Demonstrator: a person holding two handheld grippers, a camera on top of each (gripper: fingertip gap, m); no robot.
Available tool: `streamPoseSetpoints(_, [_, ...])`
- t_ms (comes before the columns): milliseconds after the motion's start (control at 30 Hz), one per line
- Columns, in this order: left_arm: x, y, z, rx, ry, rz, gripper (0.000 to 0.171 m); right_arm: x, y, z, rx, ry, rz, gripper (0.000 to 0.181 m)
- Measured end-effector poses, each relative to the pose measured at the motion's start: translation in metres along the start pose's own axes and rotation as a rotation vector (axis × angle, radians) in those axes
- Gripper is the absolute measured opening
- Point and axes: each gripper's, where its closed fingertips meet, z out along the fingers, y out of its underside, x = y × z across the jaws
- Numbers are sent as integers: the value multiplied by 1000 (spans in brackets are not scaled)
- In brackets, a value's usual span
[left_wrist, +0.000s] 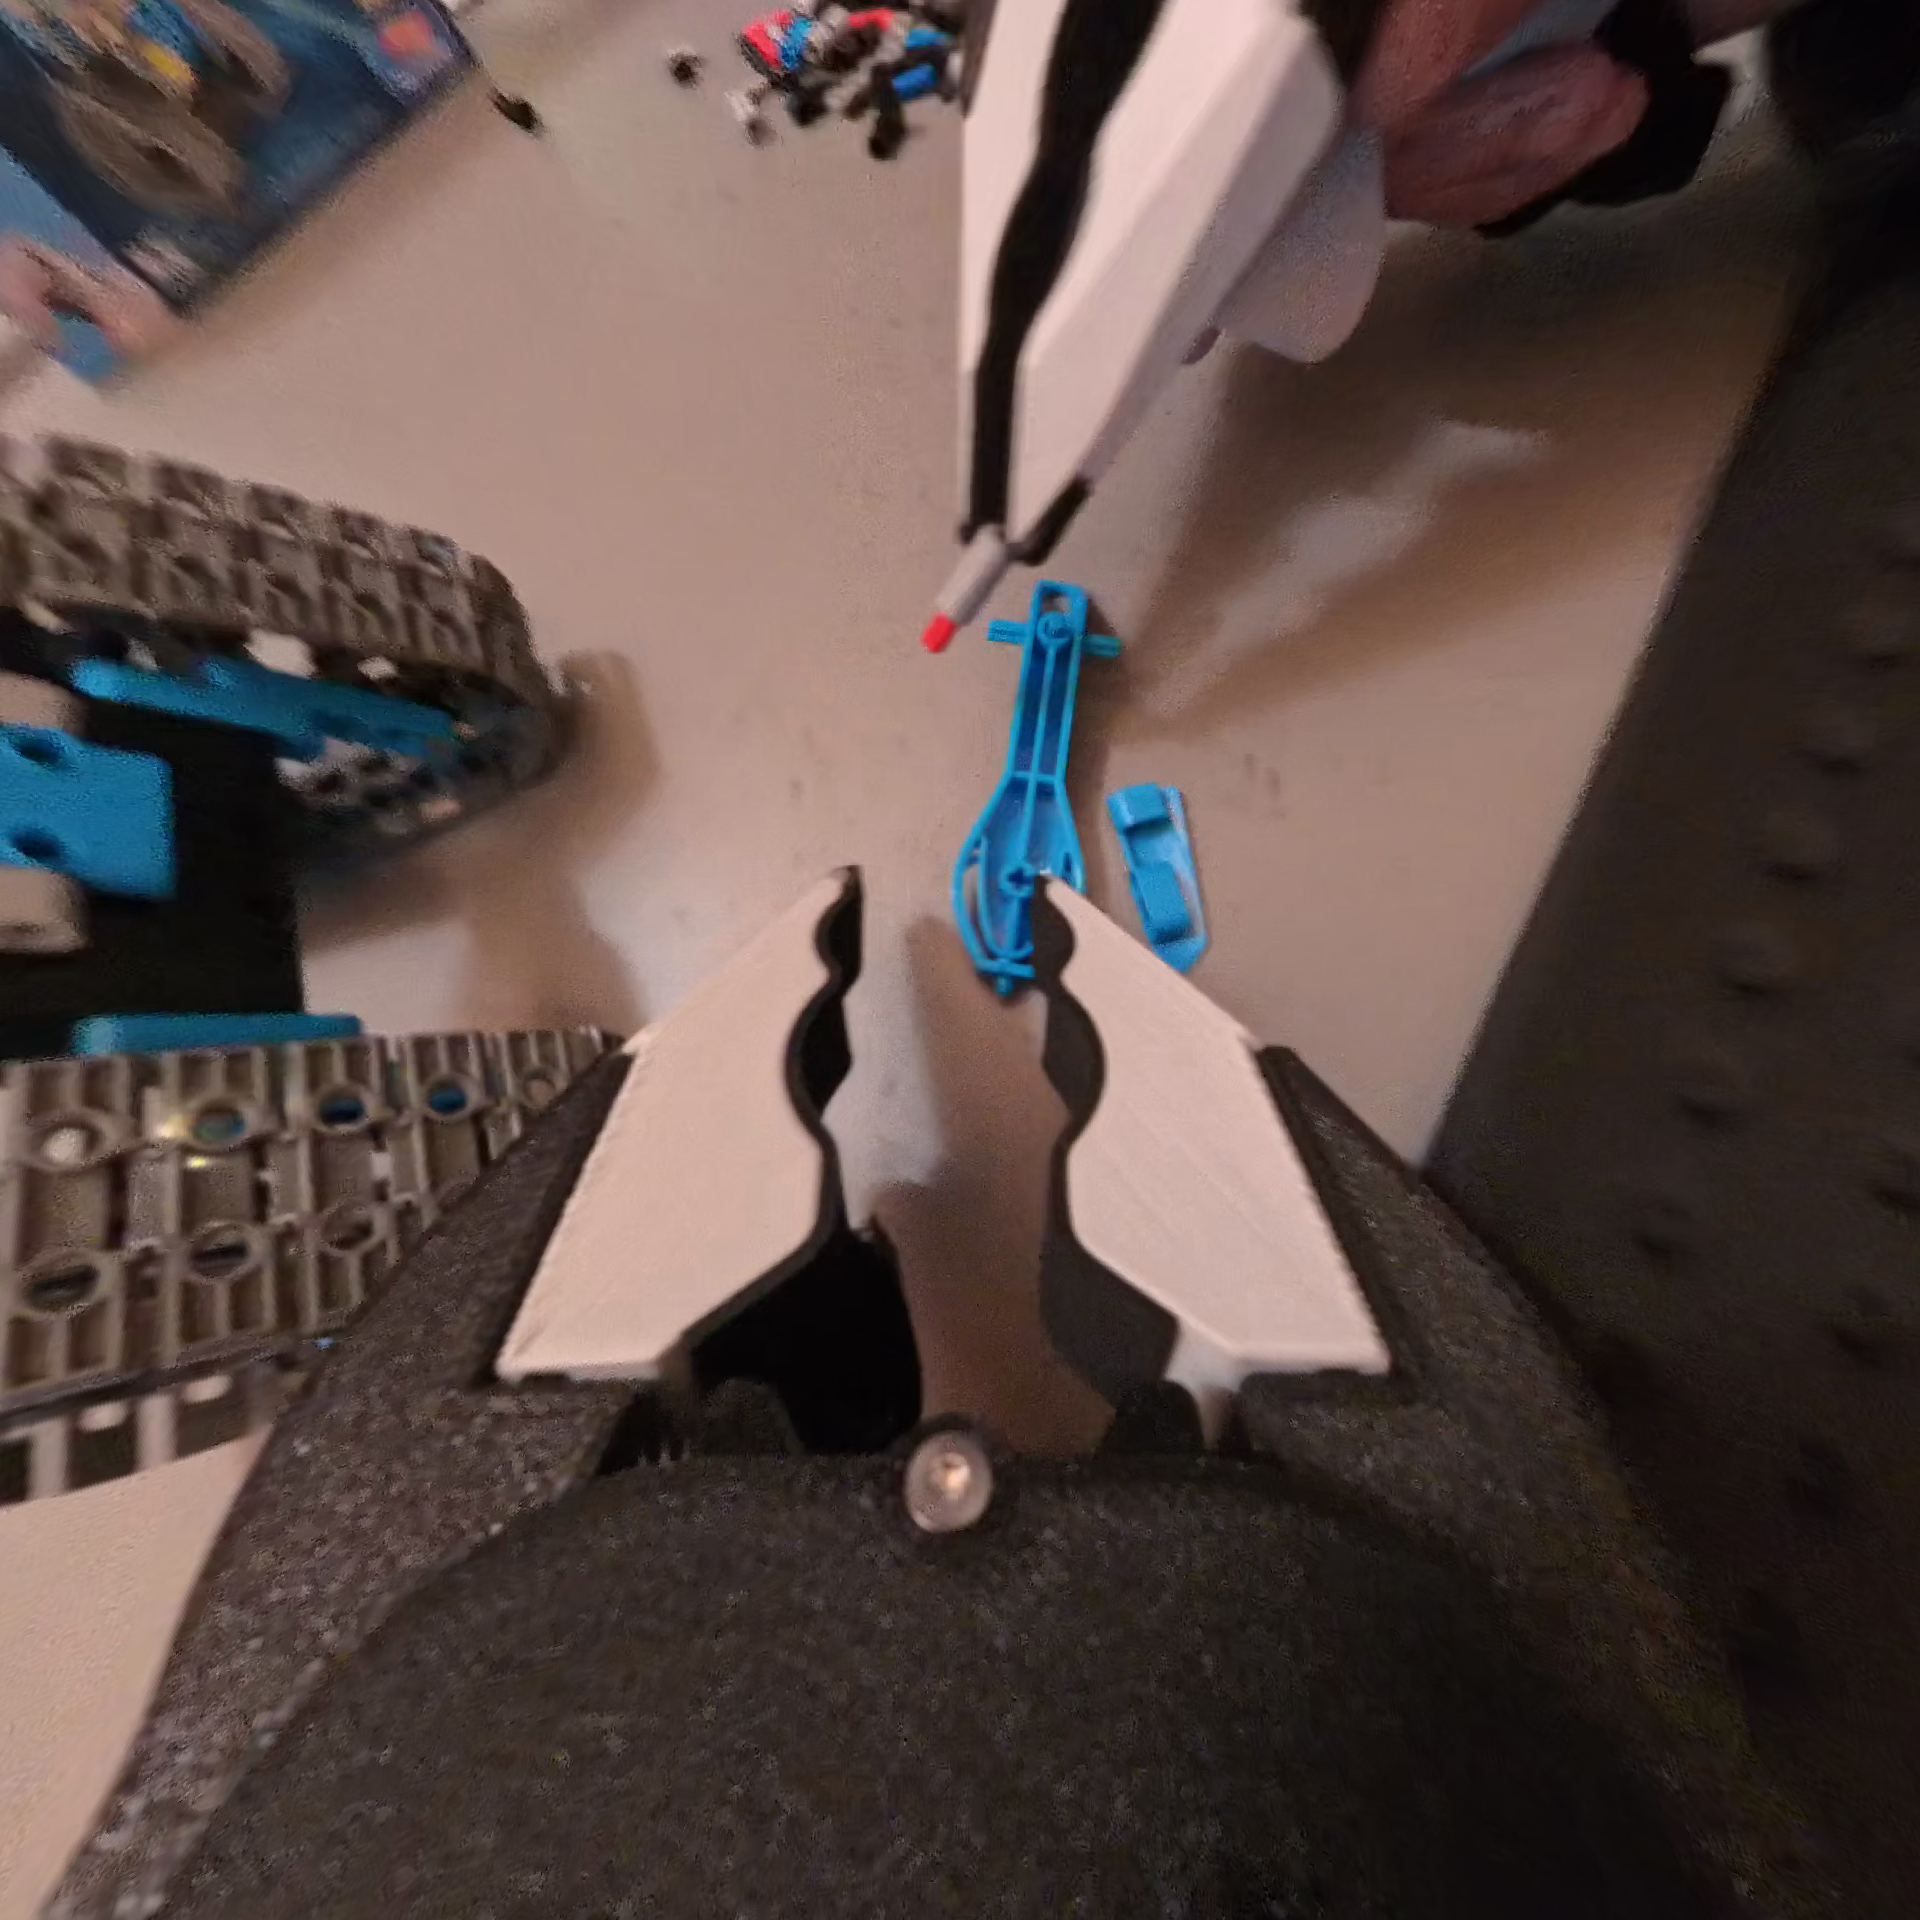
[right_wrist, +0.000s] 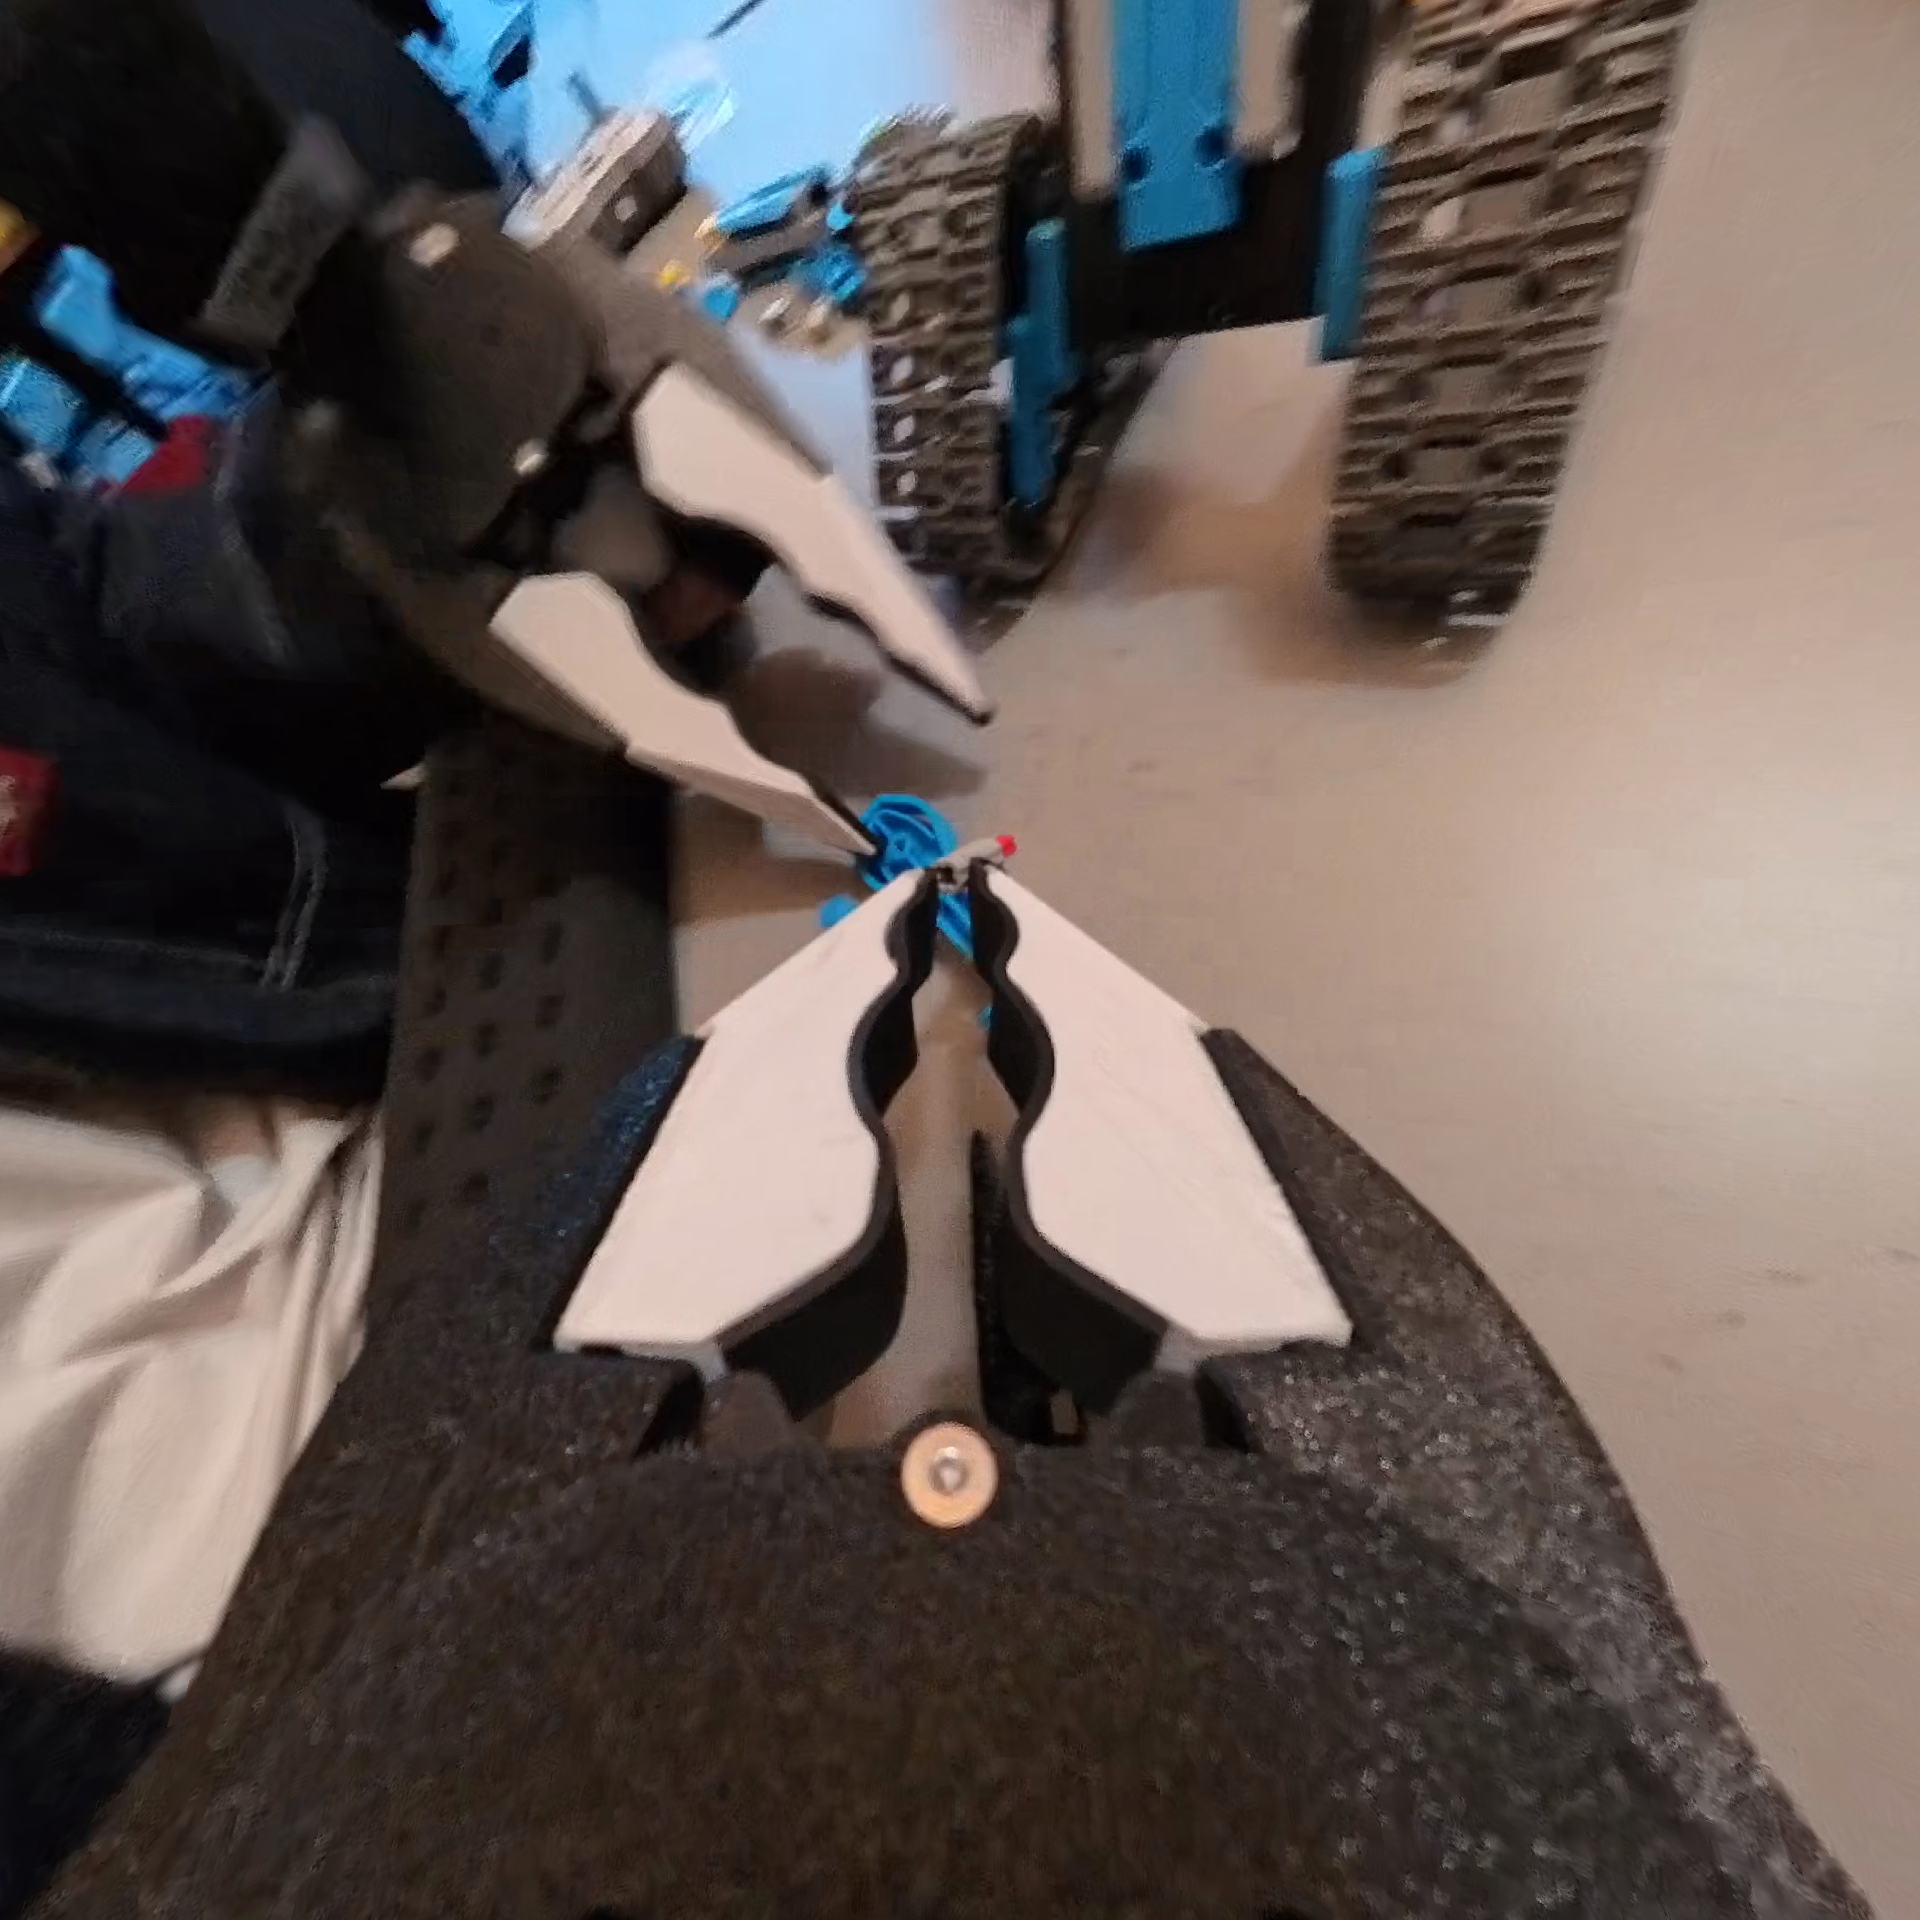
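**Two claws close in on small blue parts beside a tracked toy vehicle**

The right claw (right_wrist: 951, 878) is pinched together on a short grey plastic pin with a red tip (left_wrist: 964, 601). The pin is gripped at its back end, so the red tip sticks out free beyond the fingertips, just beside the top of a long blue plastic lever-shaped tool (left_wrist: 1029, 790) lying flat on the surface. Holding the pin that far back leaves its front end clear, though what it is meant to meet cannot be told.

The left claw (left_wrist: 948, 883) stands apart and holds nothing. Its right finger tip sits at the rounded lower end of the blue tool; whether it touches is unclear. Just beside the tool lies a small blue plastic clip-like piece (left_wrist: 1158, 878), apart from both claws.

To the left stands a grey-tracked toy vehicle with blue beams and a black body (right_wrist: 1247, 312), near the left claw but not touched. Farther off are a scattered heap of small red, blue and black building pieces (left_wrist: 852, 62) and a blue printed cardboard box (left_wrist: 208, 135).

Everything rests on a smooth beige table (left_wrist: 675, 416), faintly scuffed. A dark perforated panel (left_wrist: 1714, 935) runs along its edge, and a person's dark denim clothing (right_wrist: 208, 831) shows beside it.
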Motion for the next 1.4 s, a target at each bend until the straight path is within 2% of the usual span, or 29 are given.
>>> streamPoseSetpoints(33, [3, 2, -2, 0, 66, -42, 43, -5, 0, 0, -17, -16, 2, 5])
streamPoseSetpoints(67, [4, 3, -1, -5, 111, -71, 45, -5, -2, 0, -19, -5, 6, 4])
streamPoseSetpoints(133, [7, 4, 0, -20, 168, -64, 45, -11, -4, 4, -42, -38, 24, 4])
streamPoseSetpoints(233, [-4, 4, -4, -1, 135, -56, 41, -27, 3, 9, -92, -70, 30, 4])
streamPoseSetpoints(333, [4, 0, -14, 51, 204, -87, 39, -43, 6, 13, -142, -102, 145, 4])
streamPoseSetpoints(467, [16, 6, -10, 5, 251, -46, 40, -37, 6, 19, -283, -44, 181, 4])
streamPoseSetpoints(567, [11, 13, 0, -61, 221, -32, 40, -27, 6, 26, -433, -32, 227, 4])
streamPoseSetpoints(633, [11, 12, 2, -63, 222, -26, 24, -22, 2, 31, -493, -24, 225, 4])
streamPoseSetpoints(767, [11, 12, 2, -62, 210, -14, 24, -17, 4, 39, -603, 2, 241, 4])
streamPoseSetpoints(1100, [11, 12, 3, -62, 215, -25, 24, -20, 0, 43, -664, 48, 282, 3])
streamPoseSetpoints(1400, [11, 12, 3, -61, 211, -20, 24, -20, 4, 46, -724, 84, 230, 3])
